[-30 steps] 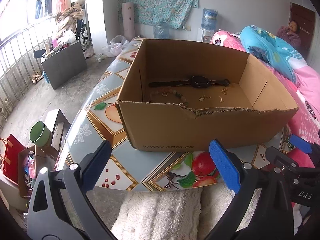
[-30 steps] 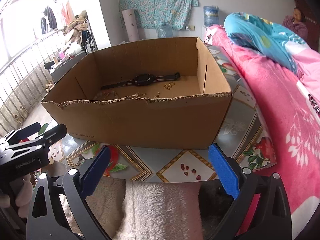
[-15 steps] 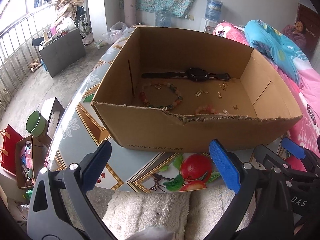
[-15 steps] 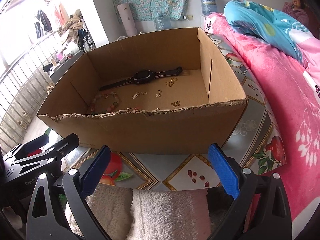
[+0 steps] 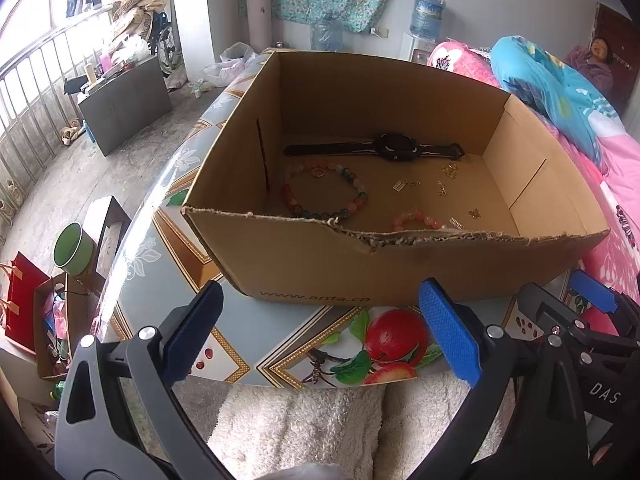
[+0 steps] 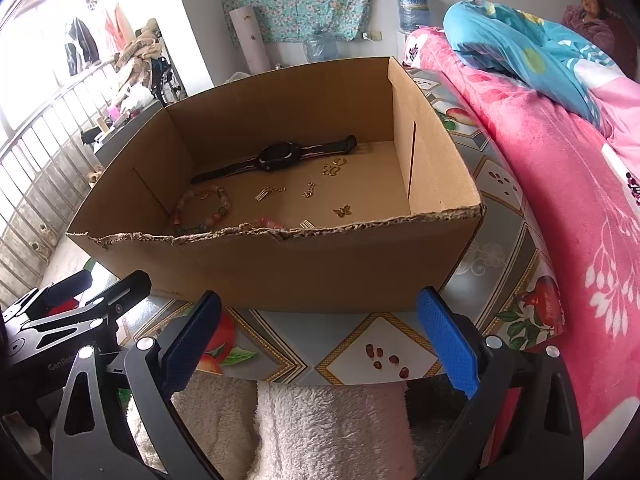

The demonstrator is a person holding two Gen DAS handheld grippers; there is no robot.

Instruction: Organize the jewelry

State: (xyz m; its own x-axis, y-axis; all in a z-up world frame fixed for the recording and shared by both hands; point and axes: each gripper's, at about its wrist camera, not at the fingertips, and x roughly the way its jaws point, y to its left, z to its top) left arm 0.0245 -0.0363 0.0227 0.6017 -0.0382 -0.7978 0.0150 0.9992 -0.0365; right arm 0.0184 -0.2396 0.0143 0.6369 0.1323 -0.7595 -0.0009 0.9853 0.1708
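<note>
An open cardboard box [image 5: 304, 264] [image 6: 320, 272] stands on a fruit-patterned table. Inside lie a black watch [image 5: 394, 147] [image 6: 280, 157], a multicoloured bead bracelet [image 5: 325, 194] [image 6: 202, 212], a pink bead bracelet [image 5: 416, 220] [image 6: 270, 222], and several small gold charms [image 5: 442, 188] [image 6: 308, 191]. My left gripper [image 5: 320, 332] is open and empty, in front of the box's near wall. My right gripper [image 6: 318, 332] is open and empty, also in front of the near wall. The right gripper also shows in the left wrist view [image 5: 588, 304].
The table edge [image 5: 280, 380] lies just below the grippers, with a white fluffy cloth [image 5: 304, 428] under them. A pink bedspread [image 6: 560, 200] runs along the right. On the floor at left stand a grey cabinet [image 5: 124, 104], a green cup [image 5: 74, 248] and a red bag [image 5: 20, 300].
Both grippers have risen and tilted down, so more of the box floor and the jewelry shows. Both stay open and empty.
</note>
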